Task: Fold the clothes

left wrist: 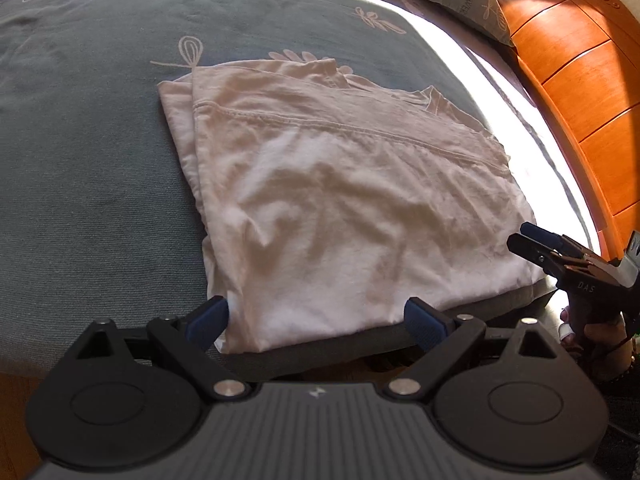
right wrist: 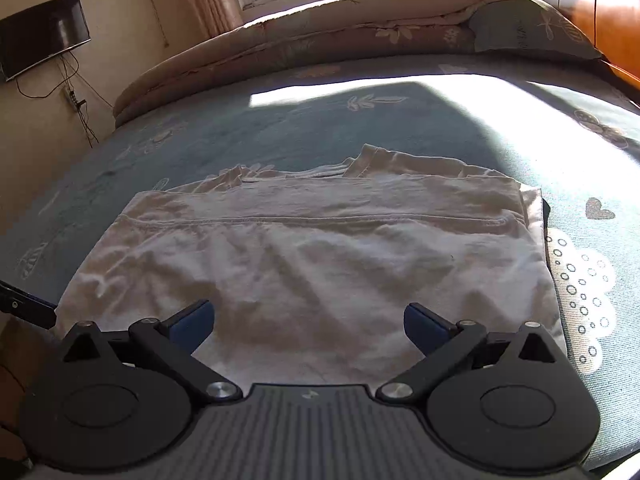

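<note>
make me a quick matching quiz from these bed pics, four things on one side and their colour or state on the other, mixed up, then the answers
Things:
1. garment
2. bedspread
3. headboard
4. left gripper

Colour or state:
A. orange-brown wood
B. open, at the cloth's near edge
C. pale, folded, lying flat
D. grey-blue with pale flower print

Pairs: 1-C, 2-D, 3-A, 4-B
</note>
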The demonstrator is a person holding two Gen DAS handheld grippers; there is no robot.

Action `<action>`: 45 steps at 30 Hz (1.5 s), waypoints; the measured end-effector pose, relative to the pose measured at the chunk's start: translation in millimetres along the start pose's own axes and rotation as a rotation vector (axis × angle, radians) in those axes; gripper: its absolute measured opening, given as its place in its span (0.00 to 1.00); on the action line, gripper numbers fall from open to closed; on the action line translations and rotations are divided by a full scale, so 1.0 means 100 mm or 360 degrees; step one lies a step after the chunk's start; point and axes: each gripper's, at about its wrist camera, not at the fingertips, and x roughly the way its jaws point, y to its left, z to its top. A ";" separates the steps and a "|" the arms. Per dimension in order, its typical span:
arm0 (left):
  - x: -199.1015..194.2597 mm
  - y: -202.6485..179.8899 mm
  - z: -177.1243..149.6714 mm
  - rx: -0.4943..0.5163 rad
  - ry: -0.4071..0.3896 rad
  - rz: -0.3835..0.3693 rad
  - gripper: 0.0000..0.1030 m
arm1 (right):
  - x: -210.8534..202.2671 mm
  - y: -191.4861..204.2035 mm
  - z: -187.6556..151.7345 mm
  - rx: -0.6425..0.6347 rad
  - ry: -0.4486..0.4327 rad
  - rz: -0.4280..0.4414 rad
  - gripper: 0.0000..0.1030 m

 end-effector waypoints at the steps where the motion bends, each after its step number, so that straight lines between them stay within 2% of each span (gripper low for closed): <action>1: -0.01 -0.01 -0.01 0.0016 -0.0003 0.0012 0.92 | 0.00 0.01 0.00 -0.0004 0.0001 0.0004 1.00; 5: -0.06 -0.05 -0.05 0.0070 -0.0029 0.0127 0.92 | 0.01 0.01 -0.01 -0.0008 0.0011 0.0004 1.00; 7: -0.11 -0.09 -0.08 0.0128 -0.0050 0.0058 0.92 | 0.01 0.01 -0.01 -0.0011 0.0012 0.0001 1.00; 9: -0.06 -0.12 -0.11 0.0181 -0.0010 -0.0026 0.92 | 0.02 0.01 -0.02 -0.0007 0.0015 0.0005 1.00; 11: 0.07 -0.13 -0.14 0.0222 0.0063 0.0018 0.92 | 0.04 0.02 -0.02 -0.0005 0.0024 0.0006 1.00; 13: 0.19 -0.06 -0.18 0.0207 0.0148 0.0115 0.91 | 0.05 0.04 -0.02 -0.0014 0.0028 0.0009 1.00; 14: 0.19 -0.01 -0.19 0.0198 0.0151 0.0126 0.92 | 0.05 0.05 -0.03 -0.0023 0.0029 0.0009 1.00; 17: 0.01 0.15 -0.16 0.0147 0.0116 0.0335 0.92 | 0.01 0.05 -0.03 -0.0052 0.0020 -0.0025 1.00; 18: -0.08 0.22 -0.13 0.0127 0.0083 0.0359 0.92 | 0.01 0.04 -0.03 -0.0048 0.0018 -0.0033 1.00; 21: -0.29 0.34 -0.06 0.0021 -0.0020 0.0175 0.92 | 0.04 -0.02 -0.04 0.0011 0.0027 -0.0016 1.00; 24: -0.31 0.28 0.06 -0.0026 -0.0122 -0.0026 0.92 | 0.11 -0.01 -0.06 0.0025 0.0070 0.0005 1.00; 27: -0.09 0.08 0.10 0.0011 -0.0070 -0.0165 0.92 | 0.15 0.07 -0.09 -0.0034 0.0102 0.0011 1.00; 29: 0.06 -0.03 0.09 0.0051 -0.0022 -0.0190 0.92 | 0.14 0.09 -0.11 -0.0057 0.0112 0.0008 1.00; 41: 0.02 0.15 0.33 -0.0068 -0.0184 -0.0298 0.93 | 0.23 0.03 -0.19 -0.0040 0.0177 -0.0033 1.00; 43: 0.16 0.24 0.45 -0.0138 -0.0153 -0.0248 0.92 | 0.23 0.05 -0.19 -0.0056 0.0181 -0.0039 1.00; 45: 0.30 0.31 0.49 -0.0188 -0.0094 -0.0130 0.91 | 0.20 0.06 -0.18 -0.0064 0.0174 -0.0038 1.00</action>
